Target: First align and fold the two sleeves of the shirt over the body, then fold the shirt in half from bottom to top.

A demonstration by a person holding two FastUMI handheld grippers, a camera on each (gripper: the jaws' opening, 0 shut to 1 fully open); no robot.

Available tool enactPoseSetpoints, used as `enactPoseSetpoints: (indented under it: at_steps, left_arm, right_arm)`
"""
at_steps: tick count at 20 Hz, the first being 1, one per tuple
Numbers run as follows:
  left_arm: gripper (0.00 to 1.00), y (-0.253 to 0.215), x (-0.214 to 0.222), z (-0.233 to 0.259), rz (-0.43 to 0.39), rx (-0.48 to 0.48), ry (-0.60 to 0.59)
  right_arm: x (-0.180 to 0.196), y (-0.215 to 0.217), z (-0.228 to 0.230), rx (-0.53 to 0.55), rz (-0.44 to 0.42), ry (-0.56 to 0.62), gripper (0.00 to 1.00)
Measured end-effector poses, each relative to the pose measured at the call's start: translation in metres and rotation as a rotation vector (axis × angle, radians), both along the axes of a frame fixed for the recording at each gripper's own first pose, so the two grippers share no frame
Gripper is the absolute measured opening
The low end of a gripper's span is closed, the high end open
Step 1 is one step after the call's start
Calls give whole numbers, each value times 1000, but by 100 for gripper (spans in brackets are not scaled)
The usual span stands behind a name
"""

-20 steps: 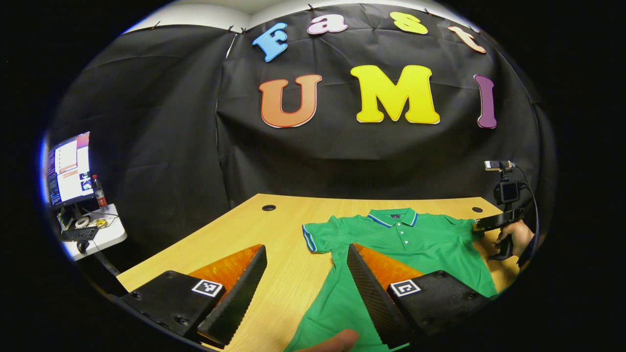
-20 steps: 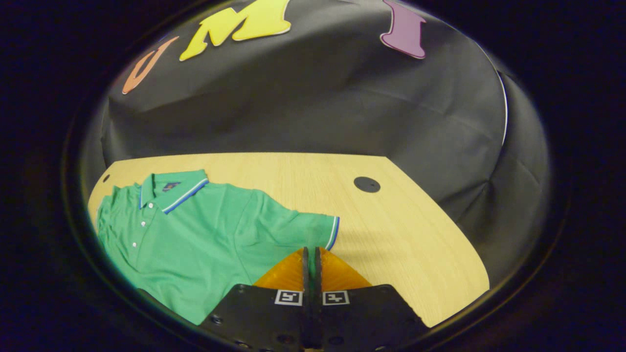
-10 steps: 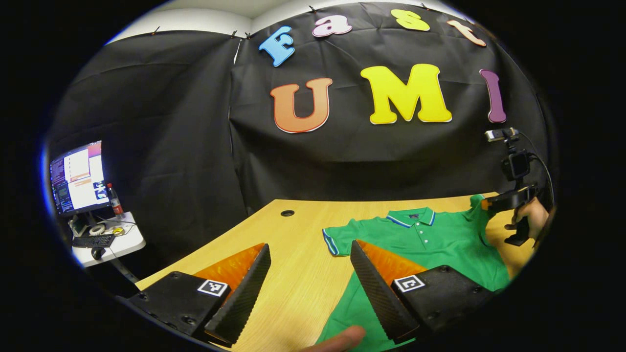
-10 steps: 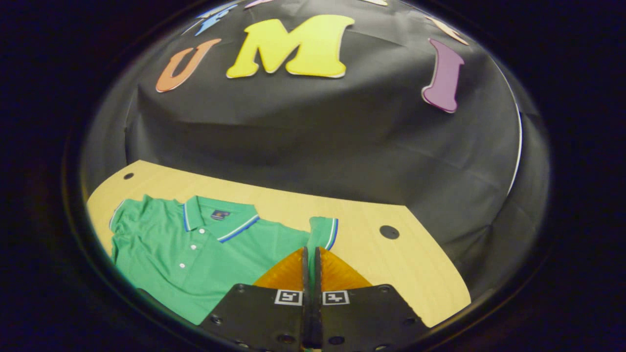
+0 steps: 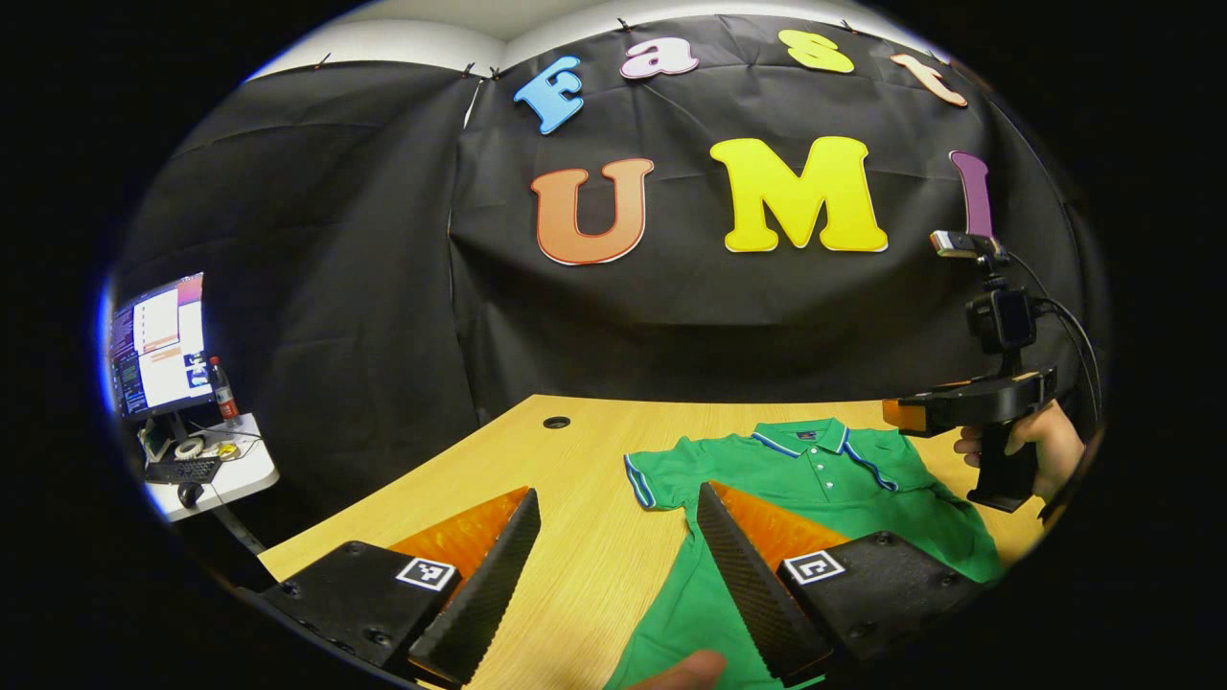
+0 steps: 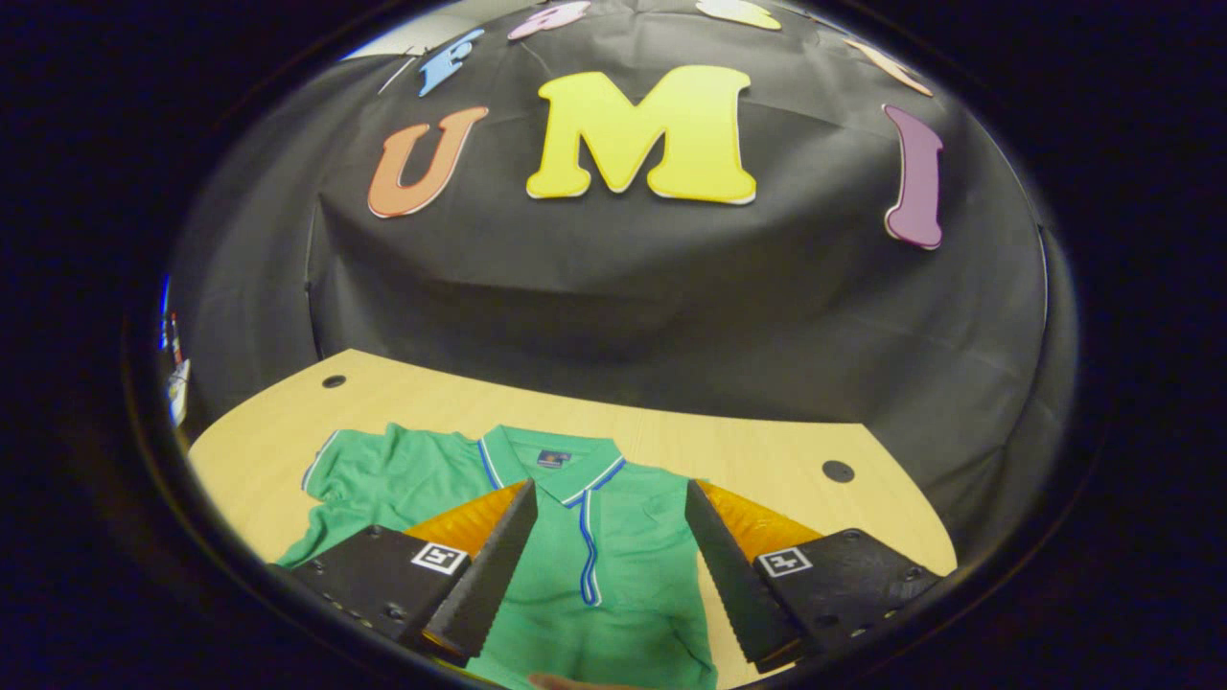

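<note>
1. Hovering above the wooden table [image 5: 575,565], the left gripper [image 5: 618,575] has its fingers spread wide and nothing between them — bare tabletop shows in the gap, and its right-hand finger [image 5: 757,585] overlaps the left edge of the green polo shirt [image 5: 824,479].
2. Held just as wide, the right gripper [image 6: 599,565] grips nothing; in the right gripper view the shirt's collar [image 6: 551,470] and a striped cuff edge lying down the chest sit between its fingers.
3. The polo shirt lies flat on the table with its collar toward the black cloth wall [image 5: 335,287]. In the right gripper view the sleeve [image 6: 369,474] at 9 o'clock from the collar is spread out on the wood, while the sleeve on the other side is folded over the body.
4. In the left gripper view the right gripper also shows at about 3 o'clock, above the shirt's far shoulder, held by a hand [image 5: 1040,446] around its grip, with a small camera [image 5: 997,316] and cable on top.
5. A fingertip [image 5: 685,671] pokes in at 6 o'clock over the shirt's lower part.
6. Farther out, round holes [image 5: 556,422] mark the tabletop — one near the far left corner.
7. At 9 o'clock in the left gripper view stands a side table [image 5: 216,474] with a lit monitor [image 5: 158,345], a bottle [image 5: 223,391] and a keyboard [image 5: 182,470].
</note>
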State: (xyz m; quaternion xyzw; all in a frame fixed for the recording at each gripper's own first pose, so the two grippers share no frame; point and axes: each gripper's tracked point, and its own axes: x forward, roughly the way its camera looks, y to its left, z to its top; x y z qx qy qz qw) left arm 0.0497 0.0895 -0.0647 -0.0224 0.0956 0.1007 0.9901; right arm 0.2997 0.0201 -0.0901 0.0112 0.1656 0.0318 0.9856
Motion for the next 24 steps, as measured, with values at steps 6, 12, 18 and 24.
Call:
enactPoseSetpoints:
  at_steps: [6, 12, 18, 24]
  left_arm:
    - [100, -8, 0, -1, -20, -37, 4]
    - [100, -18, 1, -9, -11, -110, 50]
    - [100, -24, 11, 4, 40, -131, 5]
    - [100, -17, 83, 22, 37, -138, 97]
  right_arm:
    - [-67, -19, 67, 60, -11, -154, 95]
    - [-180, -75, 110, -109, -110, -400, 96]
    - [-263, -94, 49, -18, -15, -310, 96]
    - [-293, -116, 2, 41, 7, -249, 96]
